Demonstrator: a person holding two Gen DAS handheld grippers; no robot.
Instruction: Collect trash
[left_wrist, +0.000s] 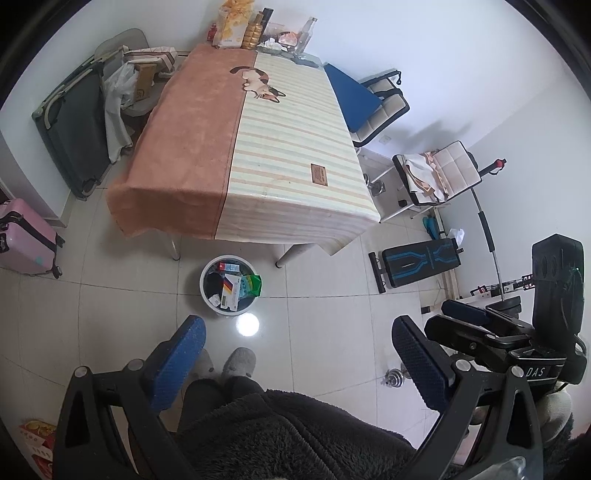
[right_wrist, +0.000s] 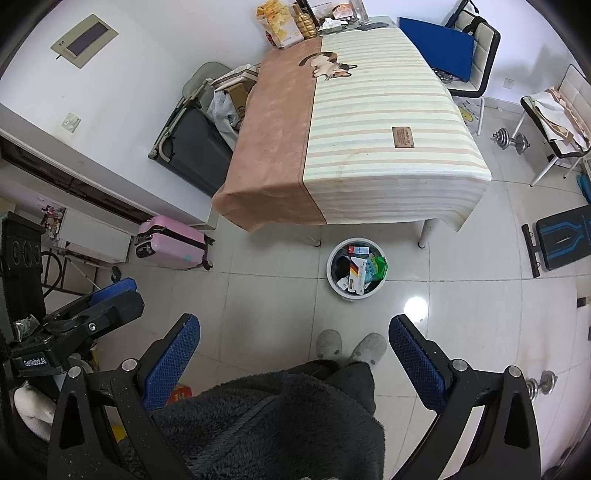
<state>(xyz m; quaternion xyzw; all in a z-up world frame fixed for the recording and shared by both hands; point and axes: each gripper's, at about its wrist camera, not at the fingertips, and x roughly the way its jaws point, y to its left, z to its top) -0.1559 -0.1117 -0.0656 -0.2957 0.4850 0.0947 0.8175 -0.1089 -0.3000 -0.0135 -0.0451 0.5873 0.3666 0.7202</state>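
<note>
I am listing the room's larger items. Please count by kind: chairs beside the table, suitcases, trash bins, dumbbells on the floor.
Chairs: 2
Suitcases: 1
Trash bins: 1
Dumbbells: 2
Total: 6

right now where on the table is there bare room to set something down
The striped tablecloth lies bare from the near edge to the cat print; the brown half too. Crowded only at the far end: yellow snack box, gold bottle, crumpled tissue.
</note>
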